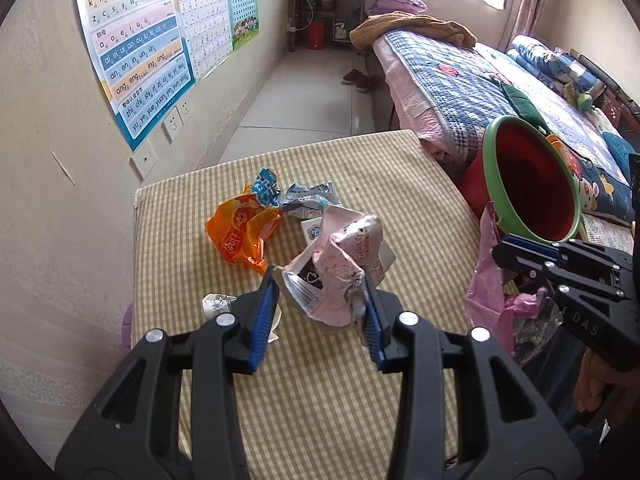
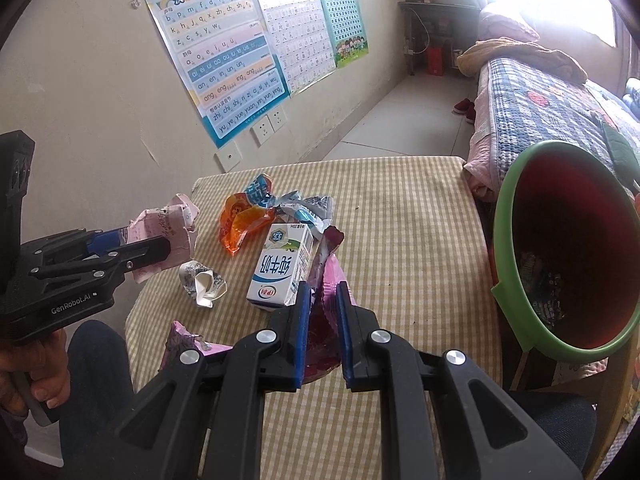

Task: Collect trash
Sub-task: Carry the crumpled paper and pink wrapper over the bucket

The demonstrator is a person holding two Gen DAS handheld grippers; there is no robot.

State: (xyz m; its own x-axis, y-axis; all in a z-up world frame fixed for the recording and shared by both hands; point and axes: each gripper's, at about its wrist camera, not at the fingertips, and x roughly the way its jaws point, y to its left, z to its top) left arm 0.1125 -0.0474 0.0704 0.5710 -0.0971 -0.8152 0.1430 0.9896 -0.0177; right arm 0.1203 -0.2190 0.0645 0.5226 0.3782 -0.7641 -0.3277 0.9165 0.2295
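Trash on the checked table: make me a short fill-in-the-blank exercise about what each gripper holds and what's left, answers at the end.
1. The left gripper is shut on a crumpled ____ wrapper.
2. The right gripper pinches a flat pink wrapper between its blue ____.
3. The milk carton lies on the table beside an ____ bag.
4. The red bin has a ____ rim.

Answers: pink; fingers; orange; green

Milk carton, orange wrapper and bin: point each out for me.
milk carton (image 2: 280,270), right wrist view, on its printed front face.
orange wrapper (image 1: 236,236), left wrist view, on its crumpled middle.
bin (image 2: 505,216), right wrist view, on its green rim.
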